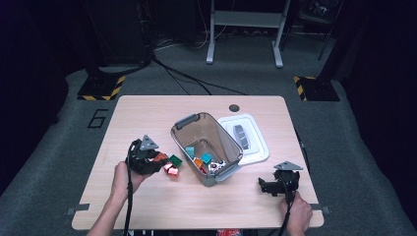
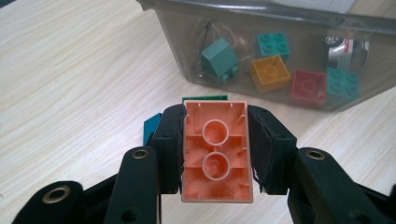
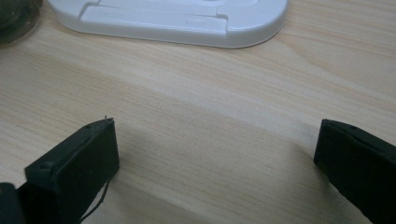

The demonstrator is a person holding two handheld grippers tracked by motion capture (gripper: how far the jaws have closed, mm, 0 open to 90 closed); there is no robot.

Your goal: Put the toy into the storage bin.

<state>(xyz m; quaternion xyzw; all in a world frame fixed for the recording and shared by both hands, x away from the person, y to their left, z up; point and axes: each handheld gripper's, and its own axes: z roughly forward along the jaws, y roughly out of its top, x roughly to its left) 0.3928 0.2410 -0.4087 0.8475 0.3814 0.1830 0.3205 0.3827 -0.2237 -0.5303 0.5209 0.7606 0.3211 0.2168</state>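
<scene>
At the left of the table (image 1: 147,206), the left gripper (image 2: 215,154) has its jaws clamped on the long sides of a salmon brick (image 2: 216,151), hollow underside facing the camera. Just below it on the wood lie a green brick (image 1: 175,160), a teal brick (image 2: 150,128) and a red brick (image 1: 170,168). To the right stands the clear bin (image 1: 183,135), open, holding teal, orange and red bricks and a small toy car (image 2: 345,48). Its white lid (image 1: 255,147) lies flat just beside it, on the far side. Farther right, the right gripper (image 3: 215,158) hovers over bare wood, jaws wide apart with nothing between them. Grey carpet (image 1: 344,128) surrounds the table; a metal frame (image 1: 244,29) stands beyond.
</scene>
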